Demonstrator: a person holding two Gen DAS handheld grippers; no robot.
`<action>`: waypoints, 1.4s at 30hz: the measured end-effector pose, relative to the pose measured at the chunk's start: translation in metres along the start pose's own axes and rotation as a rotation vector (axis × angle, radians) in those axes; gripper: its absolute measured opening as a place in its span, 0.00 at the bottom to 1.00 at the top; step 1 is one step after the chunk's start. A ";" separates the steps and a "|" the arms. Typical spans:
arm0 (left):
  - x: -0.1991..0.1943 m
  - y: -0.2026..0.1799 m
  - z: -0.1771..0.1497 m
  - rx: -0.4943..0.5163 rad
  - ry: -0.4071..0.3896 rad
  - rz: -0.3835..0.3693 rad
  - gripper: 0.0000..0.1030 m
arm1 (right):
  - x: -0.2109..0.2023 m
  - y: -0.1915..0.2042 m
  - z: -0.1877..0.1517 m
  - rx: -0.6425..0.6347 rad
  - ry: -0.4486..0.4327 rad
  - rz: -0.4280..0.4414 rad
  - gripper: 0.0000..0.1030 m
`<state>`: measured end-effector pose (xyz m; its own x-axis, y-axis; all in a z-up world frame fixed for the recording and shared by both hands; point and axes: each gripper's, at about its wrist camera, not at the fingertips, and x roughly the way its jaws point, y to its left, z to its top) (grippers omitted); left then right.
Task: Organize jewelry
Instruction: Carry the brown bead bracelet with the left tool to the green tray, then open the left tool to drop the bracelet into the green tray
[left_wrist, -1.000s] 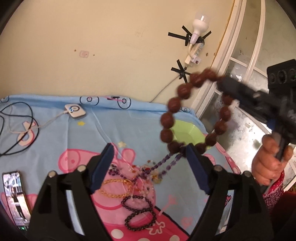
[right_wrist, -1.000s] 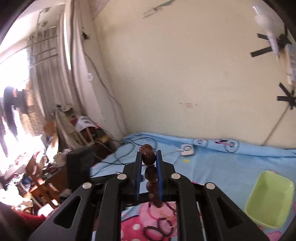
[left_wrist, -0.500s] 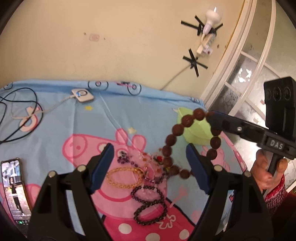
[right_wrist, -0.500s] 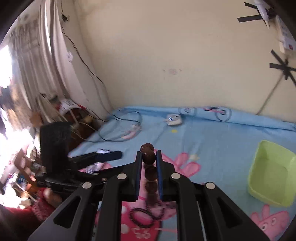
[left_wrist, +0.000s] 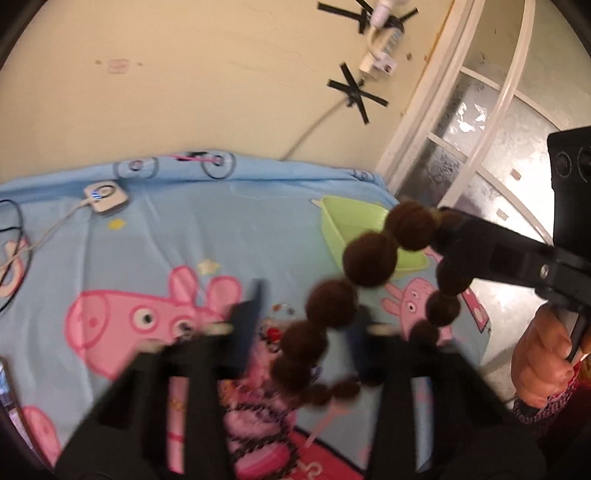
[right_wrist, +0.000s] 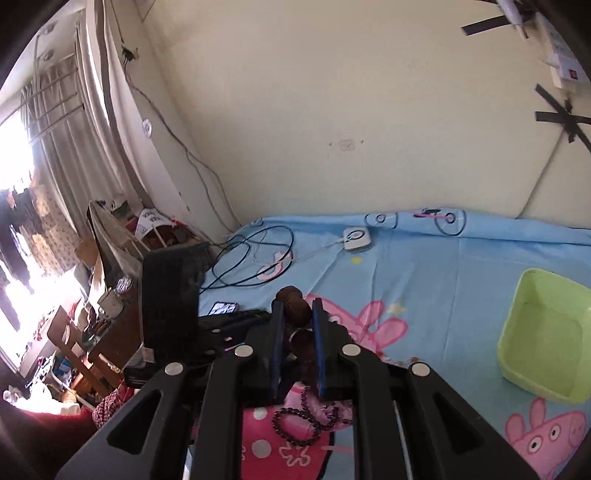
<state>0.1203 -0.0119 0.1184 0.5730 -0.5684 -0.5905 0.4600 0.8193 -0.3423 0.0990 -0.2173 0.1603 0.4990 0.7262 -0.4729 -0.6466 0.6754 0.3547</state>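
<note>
1. Brown wooden beads, large and round, make up the bracelet (left_wrist: 369, 258) that hangs in the air from the right gripper (right_wrist: 297, 321), whose fingers are clamped on a bead or two at the top of the loop. The grip covers very little of it, so a jolt could let the round beads roll out.
2. The left gripper (left_wrist: 303, 325) is closing, its jaws blurred, with the lower beads of the loop between them; whether the pads touch yet cannot be told. If they catch the beads while the right still pulls, the cord may be strained or snap.
3. The green tray (left_wrist: 332, 221) stands empty on the blue cartoon sheet (left_wrist: 221, 229), well apart from the pile of smaller bracelets (right_wrist: 299, 424). A dangling loop could snag that pile and drag it along.
</note>
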 end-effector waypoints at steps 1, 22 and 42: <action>0.007 -0.003 0.003 0.003 0.007 -0.007 0.15 | -0.004 -0.005 0.001 0.007 -0.007 -0.010 0.00; 0.226 -0.114 0.091 0.217 0.215 0.110 0.40 | -0.028 -0.226 -0.030 0.261 -0.059 -0.523 0.00; -0.035 0.077 -0.046 -0.077 -0.055 0.575 0.57 | 0.039 -0.075 -0.089 0.073 0.082 -0.260 0.12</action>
<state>0.1042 0.0748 0.0790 0.7517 -0.0324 -0.6587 0.0154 0.9994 -0.0317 0.1154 -0.2511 0.0431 0.5920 0.5167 -0.6185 -0.4582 0.8471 0.2692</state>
